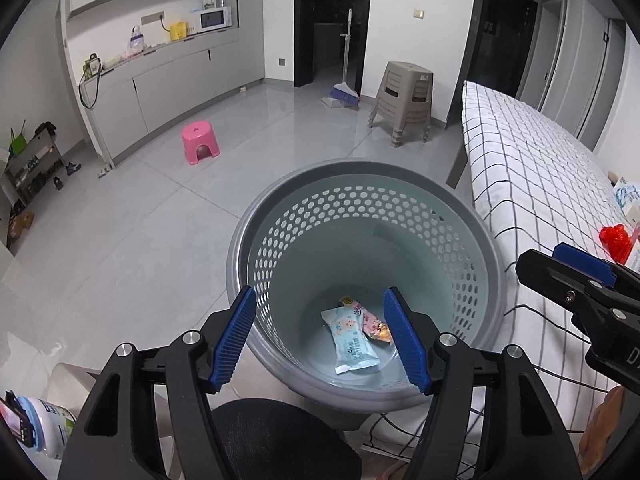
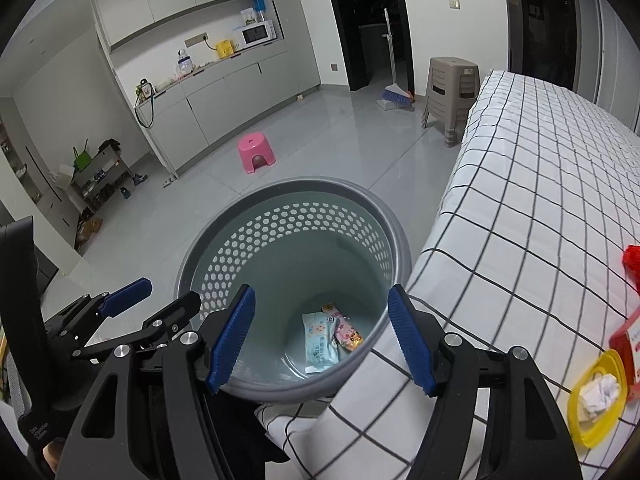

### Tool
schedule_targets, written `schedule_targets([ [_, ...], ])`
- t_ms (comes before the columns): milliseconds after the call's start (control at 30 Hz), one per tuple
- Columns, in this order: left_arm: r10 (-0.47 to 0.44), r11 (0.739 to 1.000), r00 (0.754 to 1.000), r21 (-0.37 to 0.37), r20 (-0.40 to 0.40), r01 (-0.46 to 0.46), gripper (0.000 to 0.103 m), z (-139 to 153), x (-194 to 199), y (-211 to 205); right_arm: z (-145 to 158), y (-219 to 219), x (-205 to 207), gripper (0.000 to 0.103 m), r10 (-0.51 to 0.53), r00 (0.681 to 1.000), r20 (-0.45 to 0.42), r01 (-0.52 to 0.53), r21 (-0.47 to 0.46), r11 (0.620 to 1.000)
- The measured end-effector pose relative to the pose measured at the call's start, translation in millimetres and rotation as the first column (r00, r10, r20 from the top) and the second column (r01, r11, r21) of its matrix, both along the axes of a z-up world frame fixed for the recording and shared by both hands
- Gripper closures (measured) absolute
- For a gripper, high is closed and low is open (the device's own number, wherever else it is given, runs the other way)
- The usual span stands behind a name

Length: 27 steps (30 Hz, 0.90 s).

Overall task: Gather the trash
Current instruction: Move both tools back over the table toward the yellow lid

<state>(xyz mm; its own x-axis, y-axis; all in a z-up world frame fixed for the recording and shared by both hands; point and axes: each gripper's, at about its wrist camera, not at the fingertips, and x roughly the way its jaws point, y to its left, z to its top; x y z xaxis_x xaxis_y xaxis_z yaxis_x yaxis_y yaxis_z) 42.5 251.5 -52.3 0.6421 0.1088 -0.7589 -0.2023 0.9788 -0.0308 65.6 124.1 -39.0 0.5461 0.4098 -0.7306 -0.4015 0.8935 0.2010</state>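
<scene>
A grey perforated trash basket (image 1: pixel 492 248) stands on the floor beside the table; it also shows in the right wrist view (image 2: pixel 400 248). At its bottom lie a light blue wet-wipe pack (image 1: pixel 352 340) (image 2: pixel 320 340) and a pink snack wrapper (image 1: pixel 374 324) (image 2: pixel 347 332). My left gripper (image 1: pixel 324 340) is open and empty above the basket's near rim. My right gripper (image 2: pixel 320 336) is open and empty, over the basket's near edge and the table corner. On the checked tablecloth (image 2: pixel 520 200) lie a red crumpled bag (image 2: pixel 632 264), a red box (image 2: pixel 628 344) and a yellow lid holding crumpled paper (image 2: pixel 600 392).
A pink stool (image 1: pixel 200 142), stacked brown stools (image 1: pixel 406 100) and a broom (image 1: pixel 342 94) stand across the grey floor. Cabinets with a microwave (image 1: pixel 214 19) line the far wall. A black chair seat (image 1: pixel 272 436) is under my left gripper. A jar (image 1: pixel 44 424) sits at lower left.
</scene>
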Motion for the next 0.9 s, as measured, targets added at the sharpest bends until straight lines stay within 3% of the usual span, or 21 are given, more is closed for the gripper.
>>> schedule_targets([
  [500, -0.068, 0.998, 0.997, 0.001, 0.049, 0.068, 0.024, 21, -15, -42, 14, -58, -41, 0.035, -0.090, 0.995, 0.050, 0.089, 0.006, 0.996],
  [900, -0.183, 0.983, 0.981, 0.000, 0.060, 0.184, 0.014, 26, -13, -116, 22, -148, -69, 0.033, -0.250, 0.965, 0.080, 0.250, 0.004, 0.968],
])
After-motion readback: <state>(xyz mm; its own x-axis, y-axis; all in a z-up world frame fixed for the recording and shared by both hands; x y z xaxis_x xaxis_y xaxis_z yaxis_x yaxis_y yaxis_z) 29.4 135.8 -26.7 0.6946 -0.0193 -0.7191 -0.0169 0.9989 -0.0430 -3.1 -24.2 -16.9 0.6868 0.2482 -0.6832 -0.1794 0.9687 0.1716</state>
